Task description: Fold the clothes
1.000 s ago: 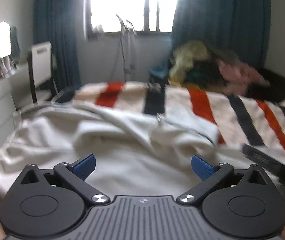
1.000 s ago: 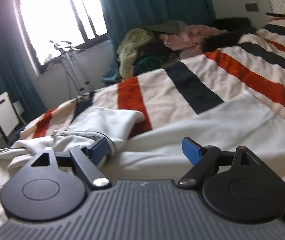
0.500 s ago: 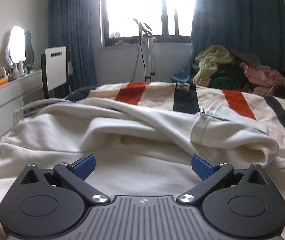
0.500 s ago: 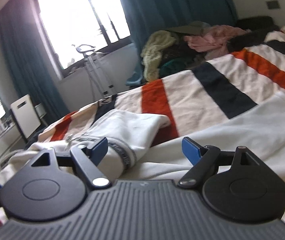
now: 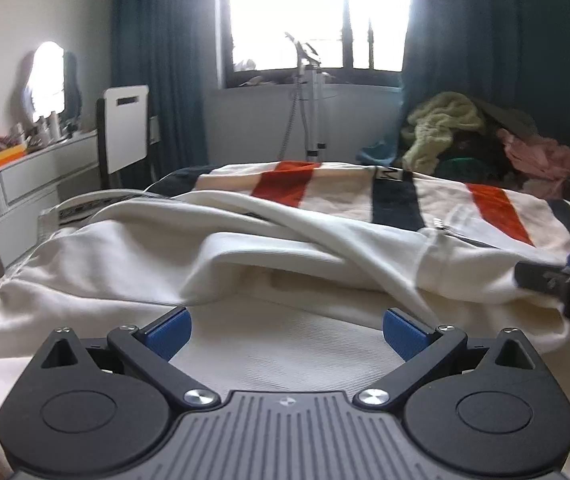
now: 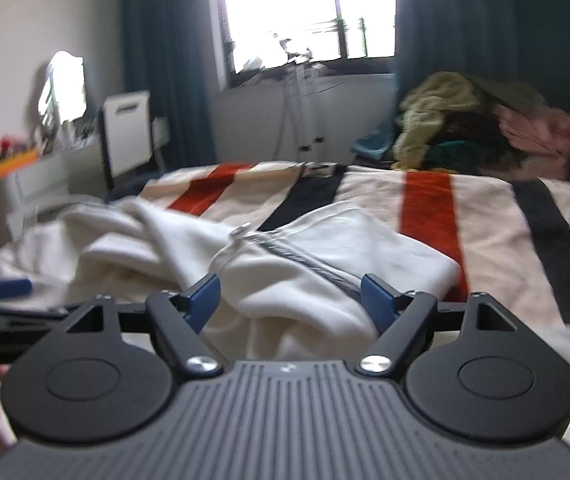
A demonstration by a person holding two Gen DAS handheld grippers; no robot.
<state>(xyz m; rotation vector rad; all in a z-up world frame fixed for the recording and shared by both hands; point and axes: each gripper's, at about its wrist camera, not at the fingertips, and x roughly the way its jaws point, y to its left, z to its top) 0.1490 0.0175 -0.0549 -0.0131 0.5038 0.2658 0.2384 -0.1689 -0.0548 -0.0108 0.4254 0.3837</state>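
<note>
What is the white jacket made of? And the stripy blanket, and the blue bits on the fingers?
White jacket: looks like soft, thick knit cotton or fleece, matte; it slumps in rounded folds and has a metal-looking zipper.
Stripy blanket: probably woven or fleecy fabric, matte and slightly fuzzy.
Blue pads on the fingers: seemingly rubber or soft plastic, smooth and dull; can't tell for sure.

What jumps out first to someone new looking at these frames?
The rumpled white garment sprawled across the near end of the bed, its zipper running toward the right gripper, whose jaws are closing around a fold. Under it lies the bold orange-and-black striped blanket. The left gripper sits open over the cloth; behind, a bright window and a clothes pile at far right.
</note>
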